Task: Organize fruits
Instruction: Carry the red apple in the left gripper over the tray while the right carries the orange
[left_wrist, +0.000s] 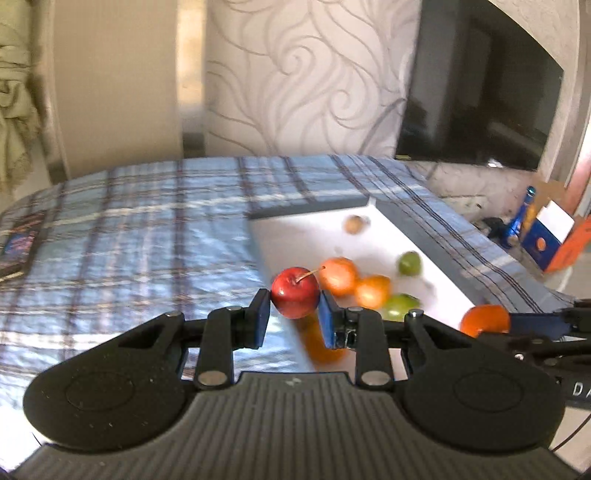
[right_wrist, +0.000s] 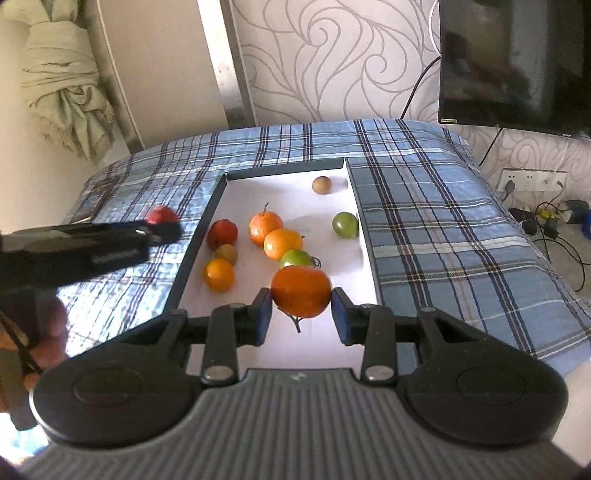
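Note:
My left gripper (left_wrist: 294, 301) is shut on a small red apple (left_wrist: 295, 297) with a stem, held above the left rim of the white tray (left_wrist: 295, 236). In the right wrist view that same gripper (right_wrist: 162, 230) and red apple (right_wrist: 161, 215) hang over the plaid cloth left of the tray (right_wrist: 288, 192). My right gripper (right_wrist: 301, 308) is shut on a large orange (right_wrist: 301, 291) over the tray's near half. In the tray lie several fruits: oranges (right_wrist: 265, 228), a red fruit (right_wrist: 221, 233), green fruits (right_wrist: 345, 224) and small brown ones (right_wrist: 321, 184).
A blue plaid cloth (right_wrist: 424, 221) covers the bed-like surface around the tray. A dark phone-like item (right_wrist: 94, 201) lies at the cloth's left edge. A TV (right_wrist: 517, 62) hangs at the right, cables and a socket (right_wrist: 532, 180) below it. A person's hand (right_wrist: 48, 332) shows at lower left.

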